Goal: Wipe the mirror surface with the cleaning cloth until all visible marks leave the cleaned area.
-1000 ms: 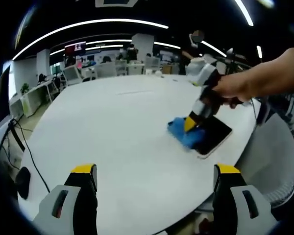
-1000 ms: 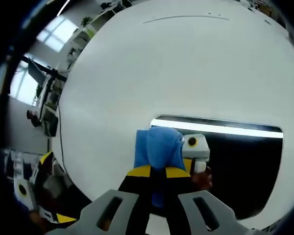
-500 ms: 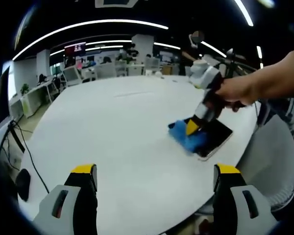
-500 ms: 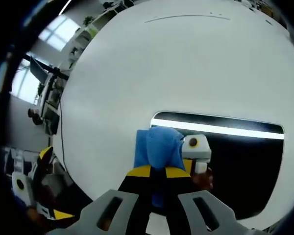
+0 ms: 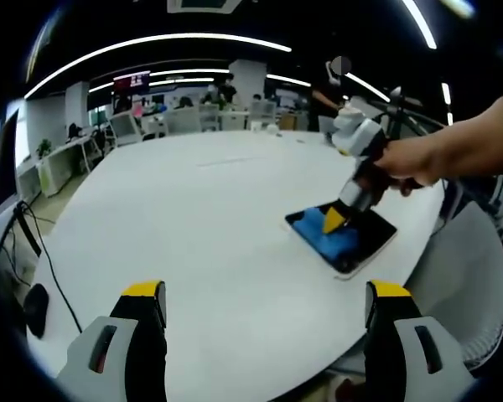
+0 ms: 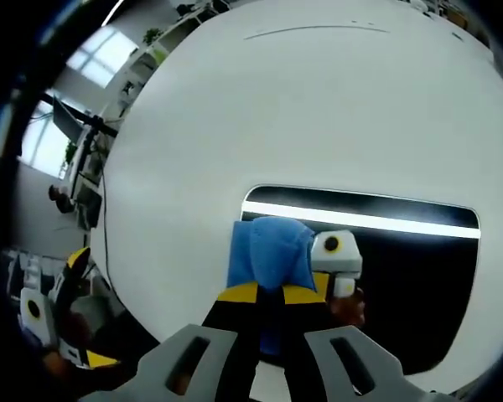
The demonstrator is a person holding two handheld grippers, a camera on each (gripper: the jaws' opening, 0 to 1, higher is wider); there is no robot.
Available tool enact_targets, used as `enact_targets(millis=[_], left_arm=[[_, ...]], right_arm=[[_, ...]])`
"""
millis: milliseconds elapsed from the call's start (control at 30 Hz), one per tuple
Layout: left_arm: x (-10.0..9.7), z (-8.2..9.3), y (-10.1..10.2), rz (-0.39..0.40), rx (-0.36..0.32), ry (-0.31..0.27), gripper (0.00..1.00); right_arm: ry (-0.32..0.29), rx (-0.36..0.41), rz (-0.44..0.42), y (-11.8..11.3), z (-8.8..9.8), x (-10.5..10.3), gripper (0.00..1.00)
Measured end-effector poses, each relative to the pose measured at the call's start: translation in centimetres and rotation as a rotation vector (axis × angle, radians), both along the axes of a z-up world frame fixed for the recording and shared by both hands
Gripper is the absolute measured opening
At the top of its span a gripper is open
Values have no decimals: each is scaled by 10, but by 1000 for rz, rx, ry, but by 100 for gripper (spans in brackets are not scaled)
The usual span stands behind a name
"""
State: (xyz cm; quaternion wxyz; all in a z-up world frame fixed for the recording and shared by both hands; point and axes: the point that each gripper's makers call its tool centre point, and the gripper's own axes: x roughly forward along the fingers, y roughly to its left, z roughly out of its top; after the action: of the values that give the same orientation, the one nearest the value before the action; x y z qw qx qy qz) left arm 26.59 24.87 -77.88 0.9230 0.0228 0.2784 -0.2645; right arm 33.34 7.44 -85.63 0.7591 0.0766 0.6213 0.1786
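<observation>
In the left gripper view, your left gripper (image 5: 266,335) hangs over the near edge of the white table (image 5: 176,218), its 2 yellow-tipped jaws spread wide with nothing between them, well apart from the work. Over on the right of the table lies the mirror (image 5: 345,238), a dark rectangle, and your right gripper (image 5: 334,220) is down on it with the blue cleaning cloth (image 5: 337,239) under its tip, your hand (image 5: 407,159) driving it. Now the right gripper view: the right gripper (image 6: 269,295) has its jaws pressed together on the cloth (image 6: 268,254), pinching it, and the cloth sits on the mirror's (image 6: 402,276) left end, by its corner. I'd call this mid-wipe. Whether marks remain on the glass is too hard to tell here. Next, sweep rightward across the dark glass, keeping the cloth flat and the mirror in sight.
</observation>
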Motion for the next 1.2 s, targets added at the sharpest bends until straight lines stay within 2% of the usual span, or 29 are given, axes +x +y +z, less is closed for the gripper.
enact_targets(millis=[700, 1067, 1200], left_arm=[[-1, 3, -22, -1, -9, -2, 99], [-8, 4, -45, -69, 19, -18, 99], [-7, 5, -49, -71, 16, -16, 99]], right_arm=[[2, -25, -9, -54, 0, -2, 2], [5, -26, -17, -76, 0, -3, 2], [2, -29, -15, -84, 0, -4, 2]])
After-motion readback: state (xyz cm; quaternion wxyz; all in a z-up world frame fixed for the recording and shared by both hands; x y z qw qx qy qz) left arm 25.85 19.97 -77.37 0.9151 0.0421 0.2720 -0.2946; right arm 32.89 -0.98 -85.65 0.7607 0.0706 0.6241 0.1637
